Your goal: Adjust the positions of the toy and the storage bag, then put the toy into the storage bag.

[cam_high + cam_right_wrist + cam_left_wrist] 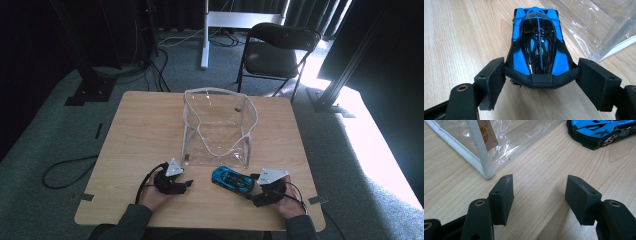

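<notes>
- A person is working two hand-held grippers at a wooden table [140,130], where a blue and black toy car [232,180] is sitting near the front edge, just in front of a clear plastic pouch [217,125] with white piping.
- The right gripper [541,75] is closing in on the car's tail: its jaws are flanking the rear bumper, the pads pressing against either end of it, and the car's wheels are resting on the wood rather than hanging in the air.
- The left gripper [539,195] is standing spread with nothing between its jaws, pointing at bare tabletop; the pouch's near corner, with its small brown label [485,133], is lying just ahead and to one side, untouched.
- The pouch is lying flat on its back, its mouth gaping toward the far side of the table, and it is holding nothing.
- Judging by the layout, the job appears to be getting the car into the pouch, and it is looking to be at an early stage: the car is being gripped, but lifting, carrying and placing are all waiting to be done.
- The free left gripper is seeming well placed to steady or hold open the pouch, though it is not yet engaging it.
</notes>
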`<state>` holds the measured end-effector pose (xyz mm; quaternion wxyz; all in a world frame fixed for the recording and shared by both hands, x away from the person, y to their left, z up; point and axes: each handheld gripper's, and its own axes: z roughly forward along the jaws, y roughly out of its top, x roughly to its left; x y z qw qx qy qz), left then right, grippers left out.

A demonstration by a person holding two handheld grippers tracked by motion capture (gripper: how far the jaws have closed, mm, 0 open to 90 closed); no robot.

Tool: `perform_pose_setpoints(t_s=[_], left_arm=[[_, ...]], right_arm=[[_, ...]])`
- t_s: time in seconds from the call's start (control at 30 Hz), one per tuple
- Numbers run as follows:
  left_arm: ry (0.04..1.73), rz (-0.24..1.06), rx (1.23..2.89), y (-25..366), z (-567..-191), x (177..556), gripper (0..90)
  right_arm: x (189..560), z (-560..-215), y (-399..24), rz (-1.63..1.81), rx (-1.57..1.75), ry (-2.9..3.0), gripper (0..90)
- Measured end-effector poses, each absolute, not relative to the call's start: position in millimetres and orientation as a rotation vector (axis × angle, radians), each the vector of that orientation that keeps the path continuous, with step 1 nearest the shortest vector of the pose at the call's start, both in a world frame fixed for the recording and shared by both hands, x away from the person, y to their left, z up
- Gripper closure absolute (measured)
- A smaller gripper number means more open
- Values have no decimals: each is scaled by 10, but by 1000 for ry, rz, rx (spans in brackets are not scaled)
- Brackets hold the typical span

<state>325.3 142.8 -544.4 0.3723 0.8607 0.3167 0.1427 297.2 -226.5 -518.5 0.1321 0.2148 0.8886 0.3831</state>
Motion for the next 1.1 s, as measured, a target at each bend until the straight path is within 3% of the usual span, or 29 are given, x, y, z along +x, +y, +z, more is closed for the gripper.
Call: perform_pose_setpoints(t_s=[1.1], left_arm=[[825, 374, 2204, 1416, -5443, 3250, 399]], right_arm=[[2966, -5307, -2324, 1123, 689, 2590, 236]])
